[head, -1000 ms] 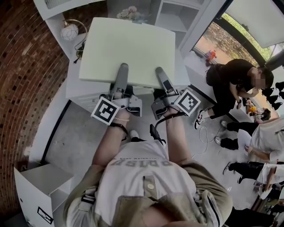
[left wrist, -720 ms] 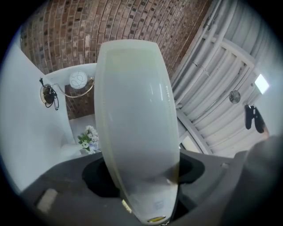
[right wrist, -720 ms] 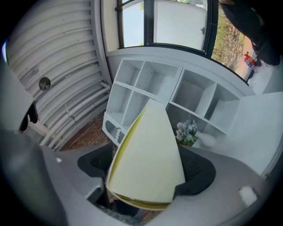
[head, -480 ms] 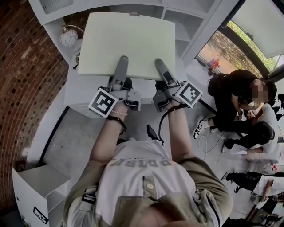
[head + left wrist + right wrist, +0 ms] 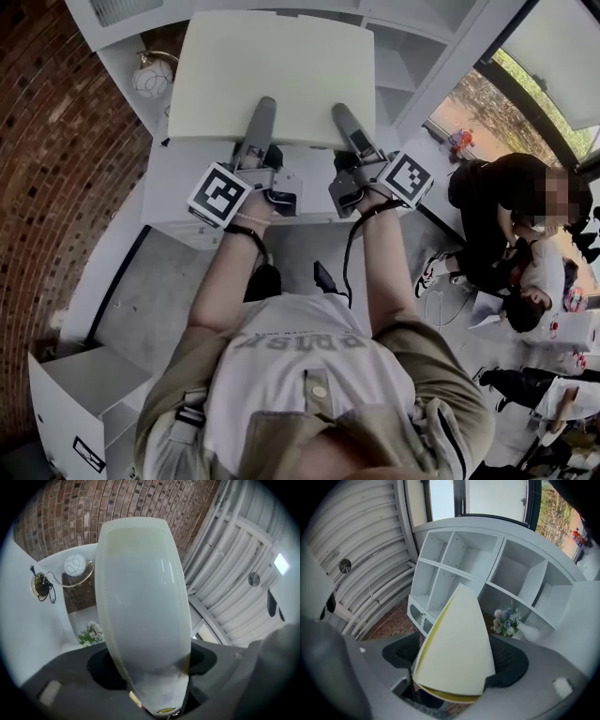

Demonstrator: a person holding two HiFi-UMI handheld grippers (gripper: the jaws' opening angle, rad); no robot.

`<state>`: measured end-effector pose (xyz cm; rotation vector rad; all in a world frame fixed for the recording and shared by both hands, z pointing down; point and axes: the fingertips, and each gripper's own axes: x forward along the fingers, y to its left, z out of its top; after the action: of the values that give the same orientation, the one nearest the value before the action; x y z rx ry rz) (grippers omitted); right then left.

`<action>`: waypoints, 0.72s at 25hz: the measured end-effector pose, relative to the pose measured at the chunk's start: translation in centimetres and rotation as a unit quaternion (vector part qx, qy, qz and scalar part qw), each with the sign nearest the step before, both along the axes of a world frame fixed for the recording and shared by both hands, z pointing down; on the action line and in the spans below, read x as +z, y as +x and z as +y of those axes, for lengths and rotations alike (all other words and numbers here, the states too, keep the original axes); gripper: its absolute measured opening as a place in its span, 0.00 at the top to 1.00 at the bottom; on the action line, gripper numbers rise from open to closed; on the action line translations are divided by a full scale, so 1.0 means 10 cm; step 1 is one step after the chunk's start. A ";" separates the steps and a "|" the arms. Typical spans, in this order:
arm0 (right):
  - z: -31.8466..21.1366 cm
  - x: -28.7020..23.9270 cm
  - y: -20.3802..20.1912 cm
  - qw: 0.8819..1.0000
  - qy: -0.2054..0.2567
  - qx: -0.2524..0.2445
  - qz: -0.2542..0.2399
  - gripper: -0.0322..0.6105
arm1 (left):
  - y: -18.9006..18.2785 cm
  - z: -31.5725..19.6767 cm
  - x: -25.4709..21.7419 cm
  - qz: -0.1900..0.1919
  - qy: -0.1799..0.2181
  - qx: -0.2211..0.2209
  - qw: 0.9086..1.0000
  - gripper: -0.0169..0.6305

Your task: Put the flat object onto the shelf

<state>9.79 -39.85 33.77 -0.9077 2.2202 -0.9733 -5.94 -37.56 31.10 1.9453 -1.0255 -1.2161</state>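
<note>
Level carriage is what this step needs: keep the large pale cream rectangular flat board (image 5: 272, 75) even as you bring it to the white cubby shelf (image 5: 449, 548), so that neither far corner catches a divider. Your 2 claws sit side by side on the board's near edge. The left claw (image 5: 262, 111) and the right claw (image 5: 343, 114) each clamp it, jaws set fairly wide around its thickness. The board looks to be held in the air, in front of the shelf. Your left hand (image 5: 255, 208) and right hand (image 5: 375, 199) reach forward on near-parallel forearms.
</note>
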 end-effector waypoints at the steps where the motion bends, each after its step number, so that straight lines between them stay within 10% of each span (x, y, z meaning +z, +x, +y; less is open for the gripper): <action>1: -0.04 -0.01 0.00 1.000 0.003 0.001 0.000 0.28 | 0.00 -0.04 0.00 0.000 0.000 0.002 1.000 0.45; 18: -1.07 -0.32 -0.12 0.999 0.015 0.029 0.013 0.28 | -0.12 -1.14 -0.20 -0.005 -0.014 0.050 0.999 0.45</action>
<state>8.58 -50.57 30.60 -0.9703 2.2109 -0.9044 -7.14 -48.95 29.11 1.9591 -0.9332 -1.1314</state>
